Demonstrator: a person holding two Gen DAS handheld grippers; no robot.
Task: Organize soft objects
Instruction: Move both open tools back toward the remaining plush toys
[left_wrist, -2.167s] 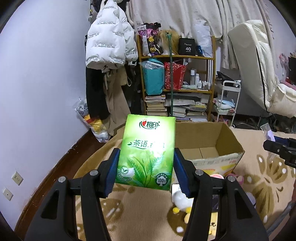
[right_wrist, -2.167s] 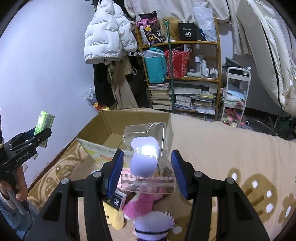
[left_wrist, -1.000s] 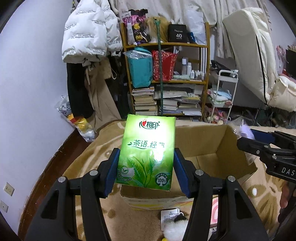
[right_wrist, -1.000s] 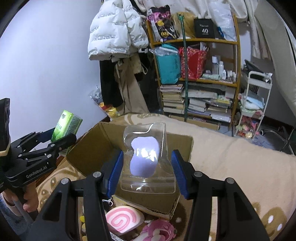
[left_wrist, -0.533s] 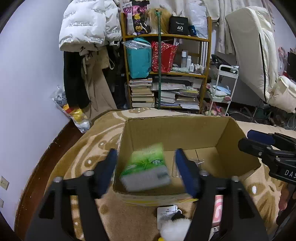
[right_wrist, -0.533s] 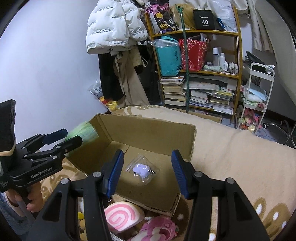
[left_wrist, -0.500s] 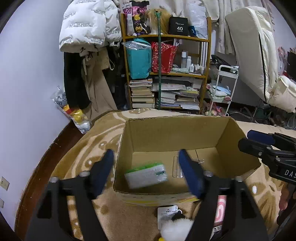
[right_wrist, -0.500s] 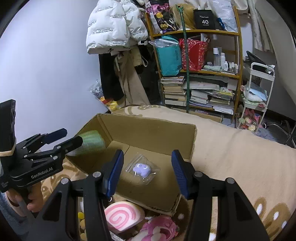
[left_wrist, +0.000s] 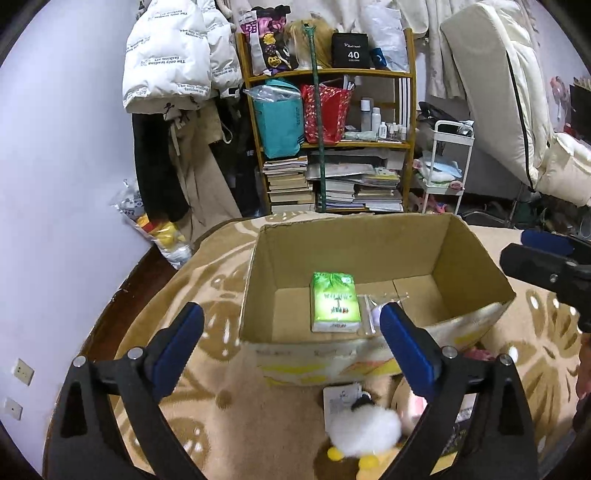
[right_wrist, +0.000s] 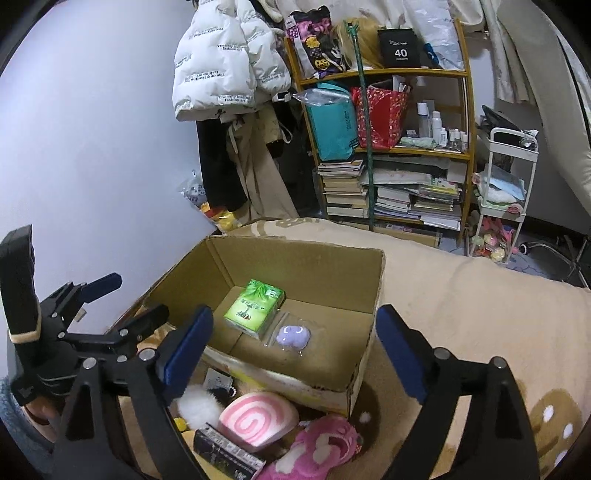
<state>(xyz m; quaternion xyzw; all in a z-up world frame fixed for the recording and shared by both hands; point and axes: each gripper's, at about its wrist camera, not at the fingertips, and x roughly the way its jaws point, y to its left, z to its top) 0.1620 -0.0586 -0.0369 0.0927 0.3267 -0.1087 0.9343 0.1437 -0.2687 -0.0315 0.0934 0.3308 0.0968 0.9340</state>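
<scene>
An open cardboard box (left_wrist: 469, 254) (right_wrist: 364, 369) stands on the beige blanket. A green tissue pack (left_wrist: 334, 301) (right_wrist: 254, 303) lies flat on its floor. A clear bag with a purple soft toy (right_wrist: 293, 336) lies beside it; only its edge (left_wrist: 375, 314) shows in the left wrist view. My left gripper (left_wrist: 291, 332) is open and empty above the box's near wall. My right gripper (right_wrist: 293, 338) is open and empty over the box. Each gripper also shows in the other's view, the right one (left_wrist: 550, 269) and the left one (right_wrist: 103, 306).
In front of the box lie a pink swirl cushion (right_wrist: 258, 415), a pink plush (right_wrist: 317, 446), a white fluffy toy (left_wrist: 364, 428) (right_wrist: 199, 406) and a dark packet (right_wrist: 227, 452). A cluttered bookshelf (left_wrist: 332, 122) and hanging coats (left_wrist: 173, 59) stand behind. A white cart (right_wrist: 506, 192) is at right.
Both grippers opened wide and let go. The tissue pack and the bagged purple toy dropped into the box and now lie flat on its floor.
</scene>
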